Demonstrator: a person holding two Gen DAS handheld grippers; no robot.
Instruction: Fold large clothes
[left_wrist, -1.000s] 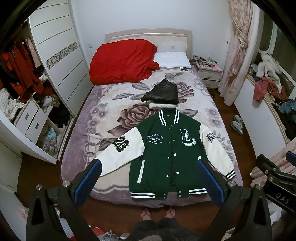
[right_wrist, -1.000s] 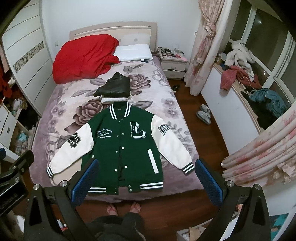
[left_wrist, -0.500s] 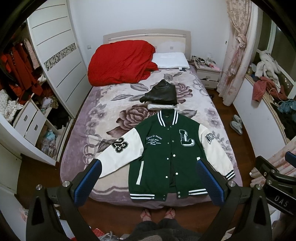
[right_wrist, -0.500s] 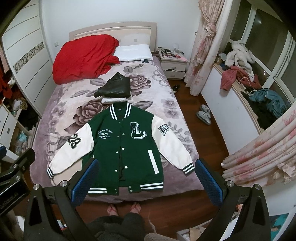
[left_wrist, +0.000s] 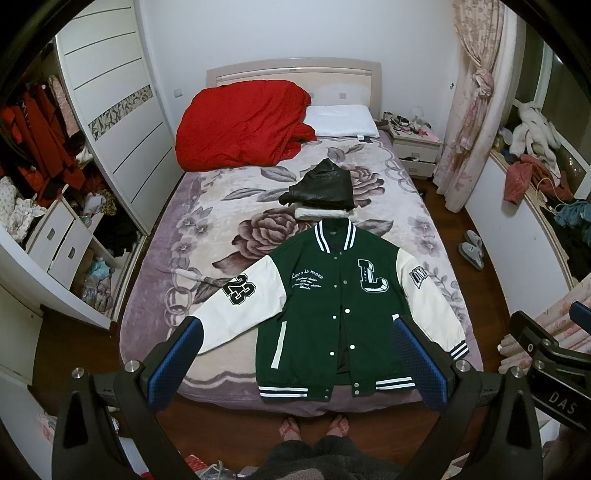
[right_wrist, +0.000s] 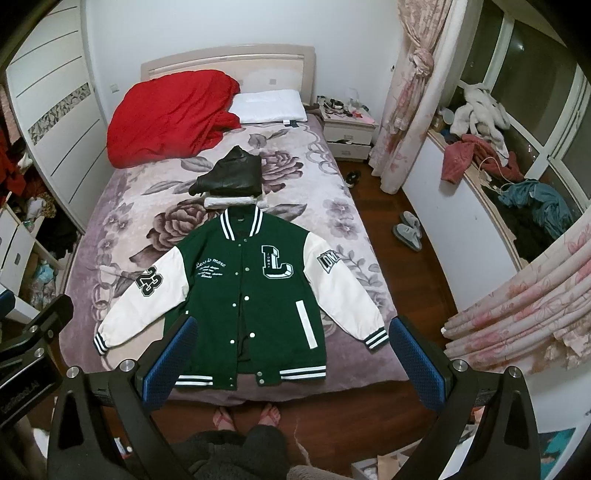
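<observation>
A green varsity jacket (left_wrist: 332, 314) with white sleeves lies flat, front up, at the foot of the bed; it also shows in the right wrist view (right_wrist: 255, 295). Both sleeves are spread out to the sides. My left gripper (left_wrist: 295, 358) is open and empty, held high above the jacket's hem. My right gripper (right_wrist: 291, 356) is open and empty, also high above the hem. Neither touches the jacket.
A folded black garment on a white one (left_wrist: 319, 190) lies beyond the collar. A red quilt (left_wrist: 240, 125) and pillow (left_wrist: 345, 120) sit at the headboard. The floral bed cover (left_wrist: 221, 229), wardrobe left, slippers (right_wrist: 408, 230) on the floor right.
Both grippers drifted slightly; the view shifts a little. The jacket has not moved and the jaws stay open.
</observation>
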